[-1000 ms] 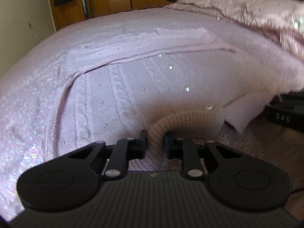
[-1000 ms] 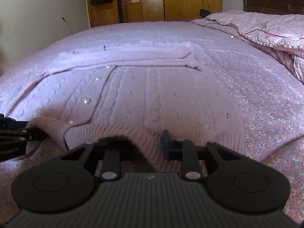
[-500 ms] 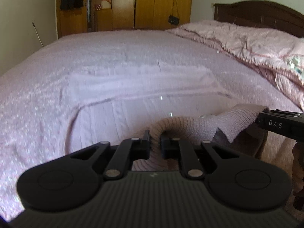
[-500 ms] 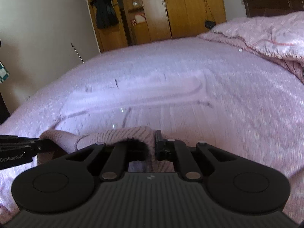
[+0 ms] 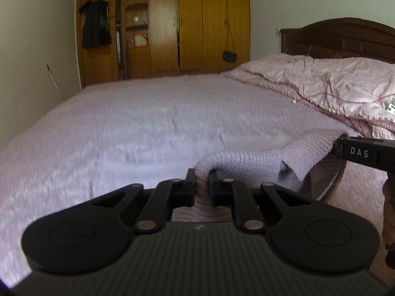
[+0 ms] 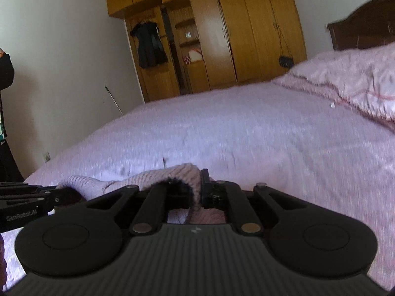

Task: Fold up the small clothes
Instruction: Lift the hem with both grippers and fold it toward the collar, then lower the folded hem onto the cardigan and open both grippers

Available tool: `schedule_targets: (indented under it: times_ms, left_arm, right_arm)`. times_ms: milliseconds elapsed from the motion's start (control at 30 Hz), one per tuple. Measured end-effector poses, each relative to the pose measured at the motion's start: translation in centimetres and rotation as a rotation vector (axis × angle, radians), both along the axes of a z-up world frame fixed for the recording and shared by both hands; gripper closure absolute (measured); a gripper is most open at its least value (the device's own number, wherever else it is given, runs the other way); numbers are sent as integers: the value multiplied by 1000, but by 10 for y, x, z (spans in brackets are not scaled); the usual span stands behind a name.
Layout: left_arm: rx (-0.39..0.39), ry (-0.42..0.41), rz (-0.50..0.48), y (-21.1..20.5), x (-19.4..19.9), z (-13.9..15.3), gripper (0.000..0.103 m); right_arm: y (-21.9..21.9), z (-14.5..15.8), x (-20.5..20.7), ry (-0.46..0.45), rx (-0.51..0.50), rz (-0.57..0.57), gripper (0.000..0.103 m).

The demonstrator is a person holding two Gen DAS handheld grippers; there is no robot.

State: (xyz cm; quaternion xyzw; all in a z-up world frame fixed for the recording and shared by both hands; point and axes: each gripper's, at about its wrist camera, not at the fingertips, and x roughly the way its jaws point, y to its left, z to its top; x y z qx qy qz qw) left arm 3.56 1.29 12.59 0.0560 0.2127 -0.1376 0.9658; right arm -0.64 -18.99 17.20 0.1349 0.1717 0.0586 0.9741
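A small pink knitted cardigan is held by its ribbed hem between both grippers, raised above the bed. My left gripper is shut on the hem's left part. My right gripper is shut on the hem further along; it also shows at the right of the left wrist view. The left gripper's body shows at the left of the right wrist view. The rest of the cardigan hangs below, mostly hidden behind the grippers.
The bed with a lilac cover stretches ahead. A pink quilt is piled at the right by a dark wooden headboard. Wooden wardrobes stand at the far wall, with a black garment hanging there.
Both grippers have lifted the cardigan's hem up off the bed and carried it forward; the views have tilted up from the flat cardigan to the room. Both stay shut on it.
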Motion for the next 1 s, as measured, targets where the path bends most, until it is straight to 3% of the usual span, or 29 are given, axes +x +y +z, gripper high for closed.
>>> schedule_targets:
  times_ms: [167,367,533,867,1000]
  left_arm:
    - [-8,-73,3,-2,36,14,91]
    - [6,-31,57,-8,107,6,91]
    - [31,3,76,-15,154,-18,91]
    - [117,145,104,-22,221,-102,89]
    - [121,152,107,-21,226,-114,89]
  right_arm:
    - [3,23,40,-42,-56,6,96]
    - [10,17,104,-8,-98,-8,96]
    - [22,-15,155,43,-157,-31,96]
    - [22,-106,236,267,-153,-41,96]
    - [26,-121,241,233,-182,-35,95]
